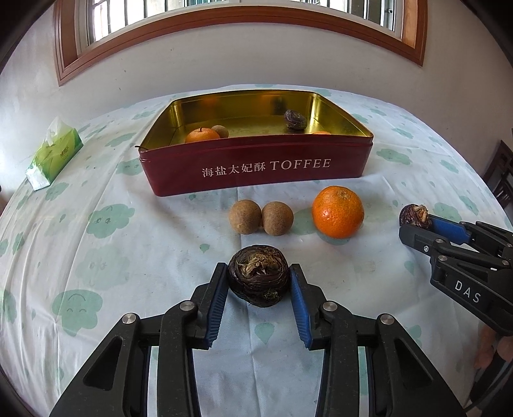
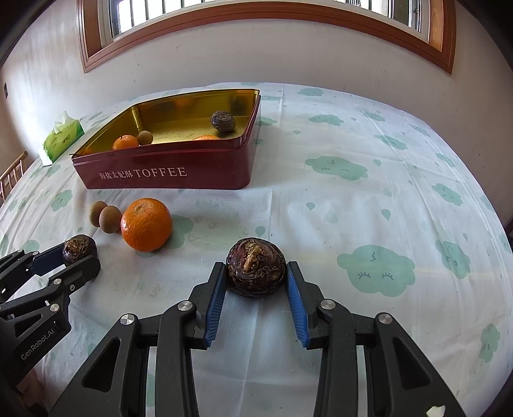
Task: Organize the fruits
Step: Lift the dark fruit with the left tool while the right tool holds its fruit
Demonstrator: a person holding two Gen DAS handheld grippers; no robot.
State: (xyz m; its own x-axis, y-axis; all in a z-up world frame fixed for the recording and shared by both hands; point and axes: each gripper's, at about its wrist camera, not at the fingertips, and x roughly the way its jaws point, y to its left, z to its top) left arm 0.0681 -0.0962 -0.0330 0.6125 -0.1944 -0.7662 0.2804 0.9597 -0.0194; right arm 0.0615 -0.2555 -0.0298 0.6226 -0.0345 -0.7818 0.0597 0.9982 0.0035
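At 6 o'clock in the left wrist view, the left gripper (image 1: pixel 258 280) is seen with its blue pads set against both sides of a dark water chestnut (image 1: pixel 258 275), which rests on the tablecloth (image 1: pixel 96 256); the fingers are closed narrowly on it. The same is recorded in the right wrist view: the right gripper (image 2: pixel 256 278) has its pads pressed to a second chestnut (image 2: pixel 256 271) at 6 o'clock, also on the cloth. Whether either chestnut is lifted cannot be told.

Beyond the left gripper, two longans (image 1: pixel 260 217) are noted at 12 o'clock, touching each other, with an orange (image 1: pixel 338 211) just beside them at 1 o'clock. In the right wrist view these lie at 10 o'clock.

Farther back, a red toffee tin (image 1: pixel 256 170) stands open at 12 o'clock in the left view, 10 to 11 o'clock in the right. Inside it are seen a small orange (image 2: pixel 125 142) touching a longan (image 2: pixel 145 137) at the left end, a third chestnut (image 2: pixel 223 121) toward the right rear, and part of another orange (image 2: pixel 205 137) behind the front wall.

A green tissue pack (image 1: pixel 53 155) lies at 10 o'clock, well apart from the tin. A window (image 1: pixel 224 19) is set in the far wall.
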